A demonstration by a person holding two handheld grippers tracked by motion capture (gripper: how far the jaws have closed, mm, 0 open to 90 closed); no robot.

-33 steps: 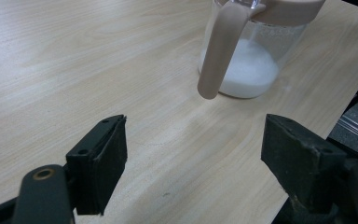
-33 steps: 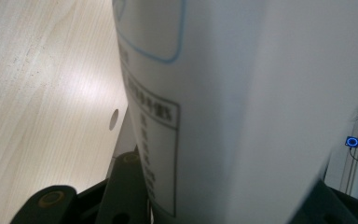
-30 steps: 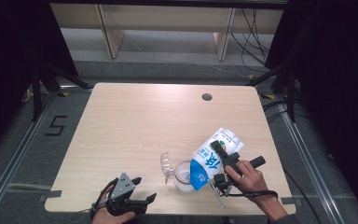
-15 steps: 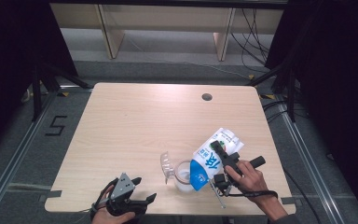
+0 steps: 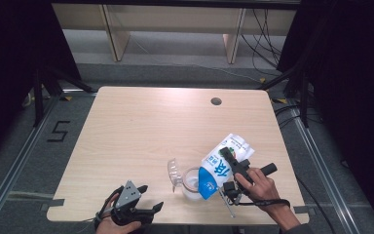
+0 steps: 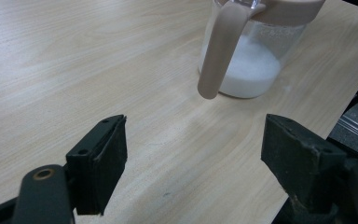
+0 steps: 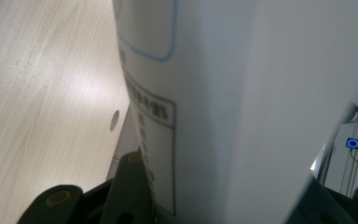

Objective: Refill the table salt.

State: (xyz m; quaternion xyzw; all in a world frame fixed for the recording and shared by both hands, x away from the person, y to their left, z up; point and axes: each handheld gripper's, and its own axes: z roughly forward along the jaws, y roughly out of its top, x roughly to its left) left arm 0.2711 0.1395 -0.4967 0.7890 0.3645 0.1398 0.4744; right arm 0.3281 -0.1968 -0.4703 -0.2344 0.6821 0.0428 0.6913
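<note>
So the table [image 5: 141,126] has pretty much everything bunched at the near edge, right of centre. There's a jar [image 5: 191,184] sitting on the tabletop with some powder [image 6: 254,70] in the bottom of it, and its flipped-up lid [image 5: 174,171] sticks out on its left side. A pouch [image 5: 220,165] is tilted over the jar from the right, low end right at the jar's mouth, I think, hard to say if it's touching. The right gripper [image 5: 233,168] is clamped around the pouch from the near right. The left gripper [image 5: 148,200] is way over at the near left edge, well apart from the jar, jaws pointing at it. A small hole [image 5: 216,101] sits at the far side of the table.
</note>
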